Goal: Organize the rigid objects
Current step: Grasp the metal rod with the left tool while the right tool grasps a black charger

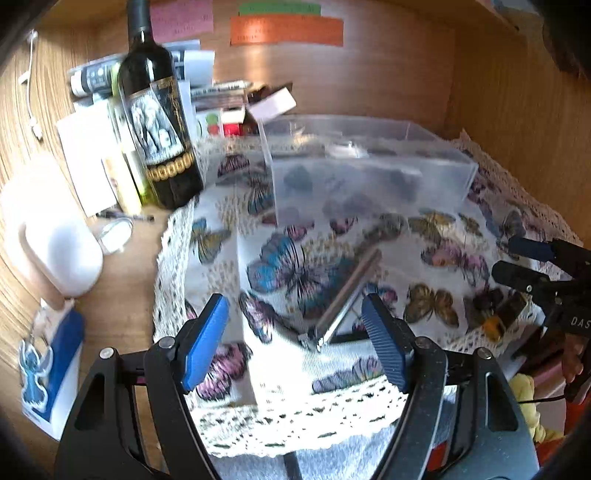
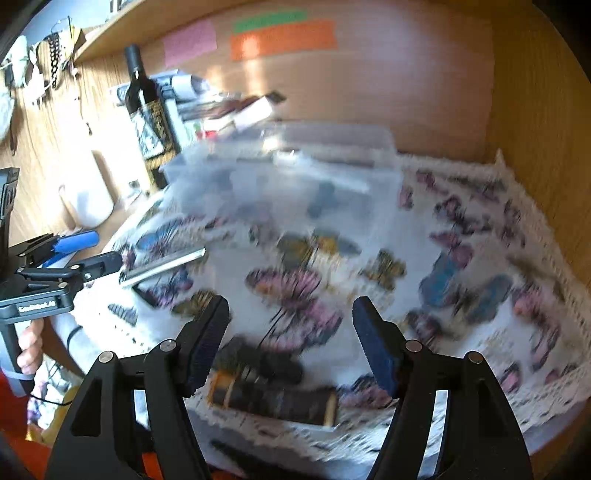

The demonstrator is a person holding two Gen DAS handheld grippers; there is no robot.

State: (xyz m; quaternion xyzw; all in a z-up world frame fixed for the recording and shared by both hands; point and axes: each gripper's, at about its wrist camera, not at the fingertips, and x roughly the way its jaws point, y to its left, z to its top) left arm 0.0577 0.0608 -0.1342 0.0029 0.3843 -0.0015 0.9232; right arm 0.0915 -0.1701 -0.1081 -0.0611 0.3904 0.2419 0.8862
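Observation:
A silver metal bar-shaped object (image 1: 349,295) with a dark flat part lies on the butterfly-print cloth (image 1: 295,229), just ahead of my open left gripper (image 1: 295,332). It also shows in the right wrist view (image 2: 162,266), at the left. A clear plastic box (image 1: 365,166) stands behind it on the cloth. A dark rectangular object with gold ends (image 2: 273,398) lies under my open right gripper (image 2: 291,336), which is empty. The same object shows in the left wrist view (image 1: 498,314), below the right gripper (image 1: 524,258). The right view is blurred.
A dark wine bottle (image 1: 159,122) stands left of the box, with papers and small boxes (image 1: 229,99) behind it. A white jug (image 1: 55,236) stands at far left. Wooden walls (image 1: 517,129) close in the back and right. Coloured notes (image 1: 286,27) are stuck on the back wall.

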